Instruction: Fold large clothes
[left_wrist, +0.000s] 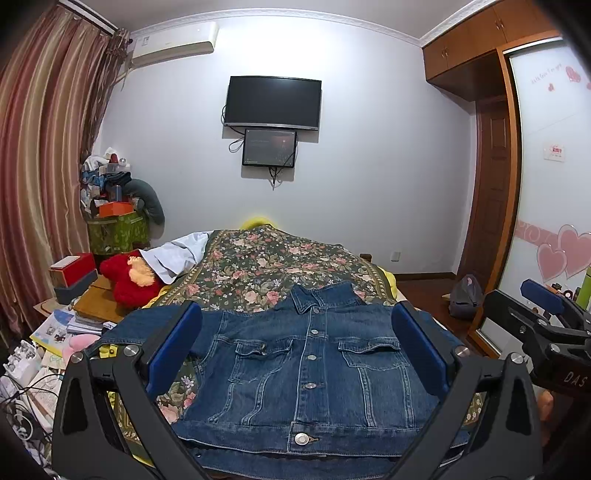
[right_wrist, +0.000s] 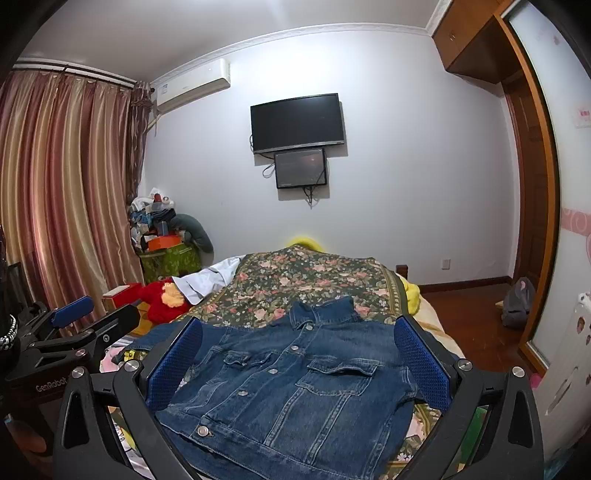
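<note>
A blue denim jacket (left_wrist: 310, 365) lies buttoned, front up, collar away from me, on the floral bedspread (left_wrist: 266, 266). Its left sleeve spreads out to the side. My left gripper (left_wrist: 297, 332) hangs above the jacket's chest, open wide, with nothing between its blue pads (left_wrist: 173, 343). My right gripper (right_wrist: 297, 339) is also open wide over the same jacket (right_wrist: 295, 391), nothing held. Each gripper shows at the edge of the other's view: the right gripper (left_wrist: 546, 306) at the right side, the left gripper (right_wrist: 85, 314) at the left side.
A red plush toy (left_wrist: 127, 278) and white cloth (left_wrist: 177, 254) lie at the bed's left side. Boxes, books and cables (left_wrist: 55, 332) crowd the left. A wardrobe with heart-decorated sliding door (left_wrist: 554, 221) stands on the right, a grey bag (left_wrist: 465, 297) on the wooden floor. Television (left_wrist: 272, 102) on far wall.
</note>
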